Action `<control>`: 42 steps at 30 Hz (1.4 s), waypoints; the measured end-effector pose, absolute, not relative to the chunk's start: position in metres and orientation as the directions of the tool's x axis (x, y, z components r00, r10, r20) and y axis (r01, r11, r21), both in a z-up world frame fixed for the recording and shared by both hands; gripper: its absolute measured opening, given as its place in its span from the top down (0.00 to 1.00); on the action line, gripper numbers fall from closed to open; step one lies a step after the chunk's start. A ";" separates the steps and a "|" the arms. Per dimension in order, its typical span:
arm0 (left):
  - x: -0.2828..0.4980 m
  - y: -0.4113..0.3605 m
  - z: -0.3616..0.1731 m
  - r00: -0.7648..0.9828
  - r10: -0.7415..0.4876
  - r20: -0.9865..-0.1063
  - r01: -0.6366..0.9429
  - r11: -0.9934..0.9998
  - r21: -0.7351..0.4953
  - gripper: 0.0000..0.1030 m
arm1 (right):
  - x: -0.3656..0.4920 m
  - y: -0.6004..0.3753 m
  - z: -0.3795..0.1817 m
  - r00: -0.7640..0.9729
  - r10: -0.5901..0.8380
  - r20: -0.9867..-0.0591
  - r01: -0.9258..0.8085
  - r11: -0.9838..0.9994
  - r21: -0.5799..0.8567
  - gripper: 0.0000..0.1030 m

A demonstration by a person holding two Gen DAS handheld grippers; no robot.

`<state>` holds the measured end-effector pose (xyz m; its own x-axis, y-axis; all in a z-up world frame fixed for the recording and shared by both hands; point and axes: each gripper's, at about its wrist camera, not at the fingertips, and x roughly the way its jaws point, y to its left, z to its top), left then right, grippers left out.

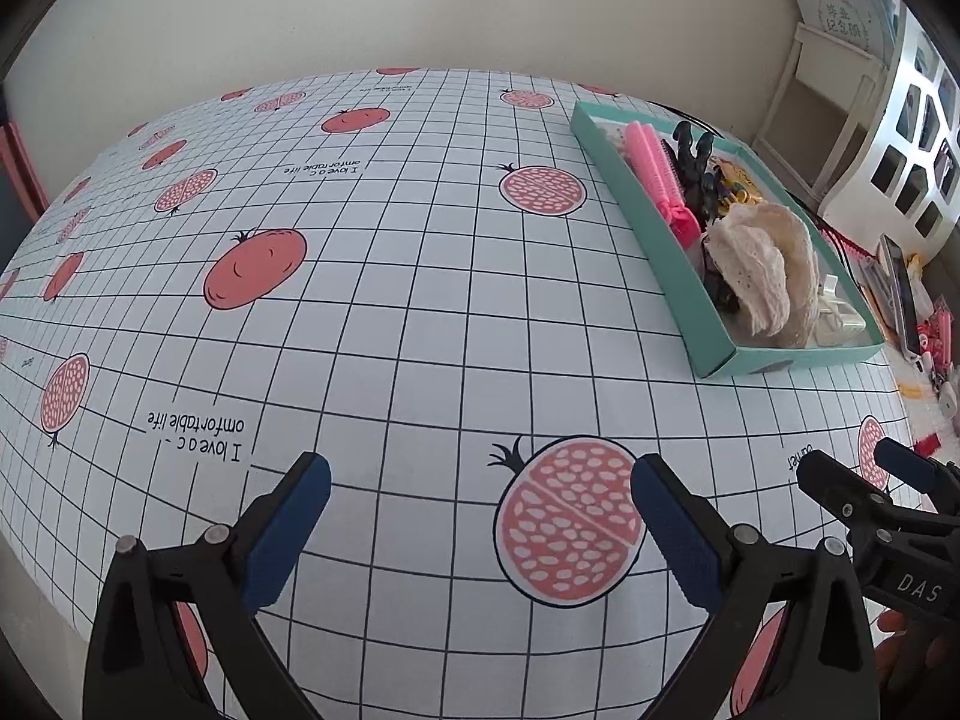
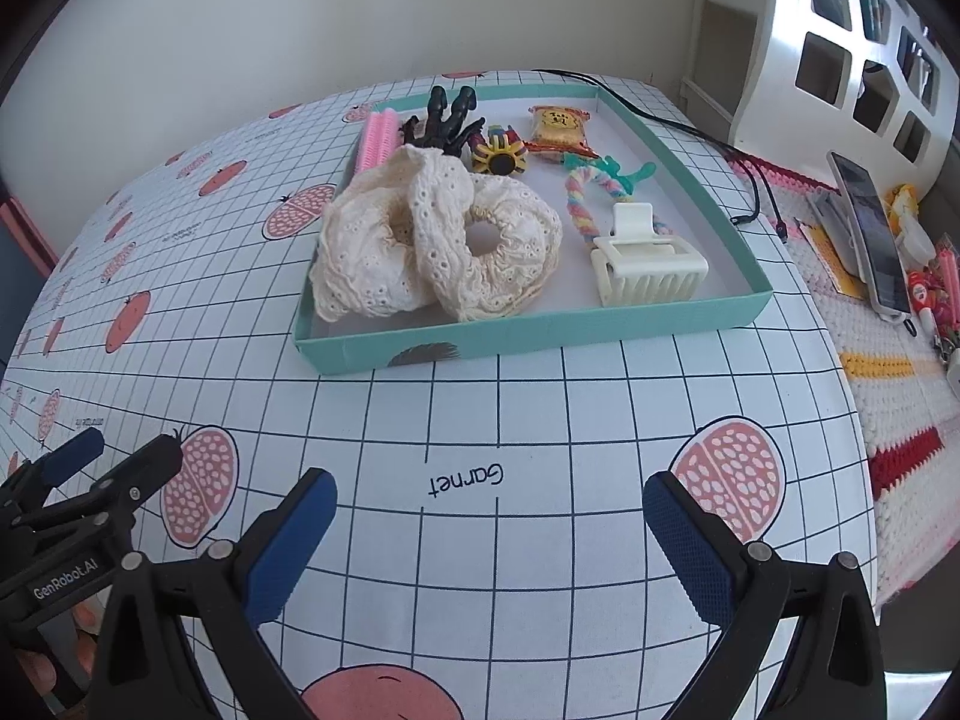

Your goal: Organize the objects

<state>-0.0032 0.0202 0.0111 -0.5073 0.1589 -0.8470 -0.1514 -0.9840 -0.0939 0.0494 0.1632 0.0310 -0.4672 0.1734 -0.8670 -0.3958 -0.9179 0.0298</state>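
— Both of them hang low over the worktop (image 2: 540,420), side by side: the left hand-held gripper (image 1: 480,516) and the right hand-held gripper (image 2: 489,531), each spread wide with nothing between the blue ribbed pads.

— Why hold back there?

— Looks like a pause, I'd guess; nothing loose lies on the pomegranate-print cloth in front of them (smooth, gridded, probably wipeable).

— And the things to organize?

— Farther on, all inside the shallow teal cardboard tray (image 2: 600,327). Nearest its front wall sit two cream eyelet scrunchies (image 2: 438,240), soft and ruffled, leaning on each other, with a hard cream claw clip (image 2: 648,267) just beside them. Behind comes a braided pastel hair tie (image 2: 591,198), then a sunflower clip (image 2: 501,159), a black claw clip (image 2: 447,120), pink rollers (image 2: 378,138) and a small yellow packet (image 2: 558,129) along the back.
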 end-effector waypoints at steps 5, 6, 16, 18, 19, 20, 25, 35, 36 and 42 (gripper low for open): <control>-0.002 0.016 0.006 -0.507 0.149 -0.849 -0.146 -0.986 -0.086 0.03 | 0.049 0.159 0.024 -0.458 0.185 -0.869 -0.379 -0.925 0.003 0.00; -0.004 0.014 0.005 -0.506 0.148 -0.850 -0.144 -0.986 -0.086 0.03 | 0.049 0.158 0.023 -0.458 0.188 -0.869 -0.378 -0.926 -0.001 0.00; -0.002 0.009 0.002 -0.503 0.148 -0.852 -0.135 -0.987 -0.092 0.03 | 0.050 0.161 0.018 -0.449 0.205 -0.869 -0.384 -0.923 -0.020 0.00; -0.002 0.009 0.000 -0.499 0.145 -0.854 -0.136 -0.987 -0.088 0.03 | 0.050 0.162 0.017 -0.448 0.206 -0.870 -0.388 -0.922 -0.018 0.00; -0.002 0.010 -0.001 -0.497 0.143 -0.856 -0.137 -0.987 -0.085 0.03 | 0.050 0.163 0.017 -0.448 0.207 -0.870 -0.389 -0.921 -0.019 0.00; -0.002 0.010 -0.002 -0.496 0.143 -0.857 -0.138 -0.987 -0.085 0.03 | 0.050 0.163 0.017 -0.449 0.209 -0.869 -0.389 -0.921 -0.020 0.00; -0.002 0.010 -0.005 -0.495 0.141 -0.857 -0.141 -0.987 -0.081 0.03 | 0.048 0.162 0.014 -0.448 0.218 -0.867 -0.385 -0.922 -0.033 0.00; -0.003 0.012 -0.005 -0.508 0.130 -0.852 -0.144 -0.987 -0.065 0.03 | 0.045 0.167 0.009 -0.447 0.238 -0.862 -0.396 -0.917 -0.048 0.00; -0.003 0.013 -0.005 -0.508 0.128 -0.852 -0.145 -0.988 -0.062 0.03 | 0.045 0.167 0.009 -0.448 0.239 -0.862 -0.397 -0.917 -0.048 0.00; -0.004 0.016 -0.007 -0.517 0.110 -0.849 -0.148 -0.988 -0.038 0.03 | 0.042 0.172 0.008 -0.453 0.239 -0.859 -0.399 -0.916 -0.044 0.00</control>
<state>-0.0045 0.0159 -0.0066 -0.5170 0.1101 -0.8489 -0.1479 -0.9883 -0.0381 0.0416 0.1716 0.0080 -0.4526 0.2388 -0.8592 -0.3990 -0.9159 -0.0443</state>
